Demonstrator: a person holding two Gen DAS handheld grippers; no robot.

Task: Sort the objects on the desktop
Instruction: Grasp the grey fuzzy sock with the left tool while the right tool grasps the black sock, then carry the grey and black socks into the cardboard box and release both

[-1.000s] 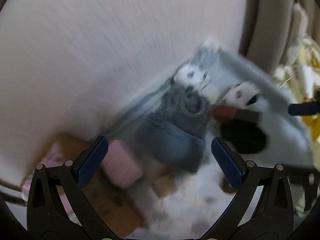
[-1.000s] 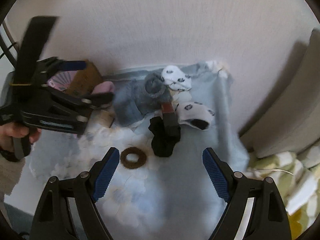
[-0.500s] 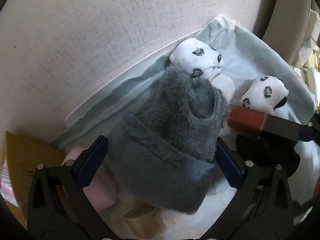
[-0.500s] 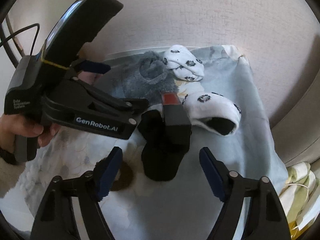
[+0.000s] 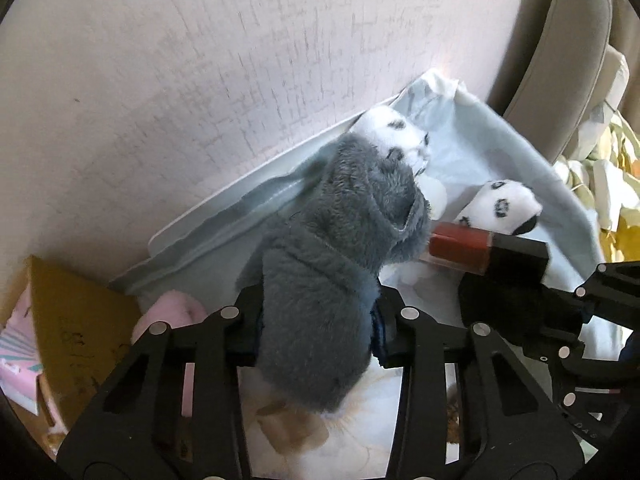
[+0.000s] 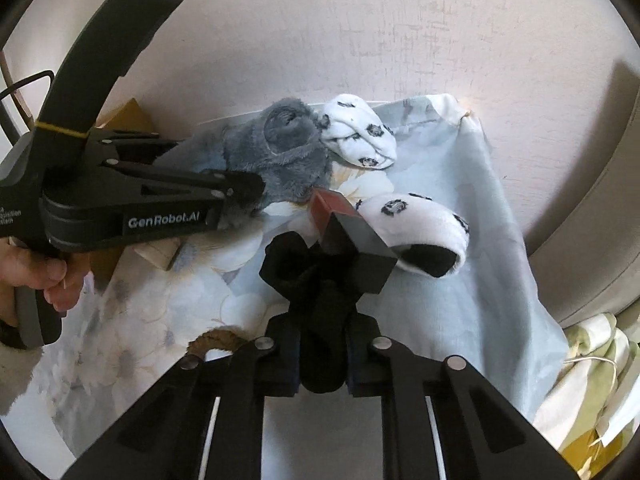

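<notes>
The grey fleece sock [image 5: 320,320] (soft, light, best pinched mid-body) was clamped in the left gripper [image 5: 316,330] on the bench; the black sock [image 6: 320,320] was pinched by the right gripper [image 6: 322,364].

Grey fuzzy sock [image 5: 332,280] lies by the wall, opening up, pinched at its near end. Black sock [image 6: 320,300], crumpled, pinched at its near end. Red bottle with black cap [image 6: 348,232] lies across it. Two white spotted socks [image 6: 360,136] [image 6: 420,224] sit just beyond.
</notes>
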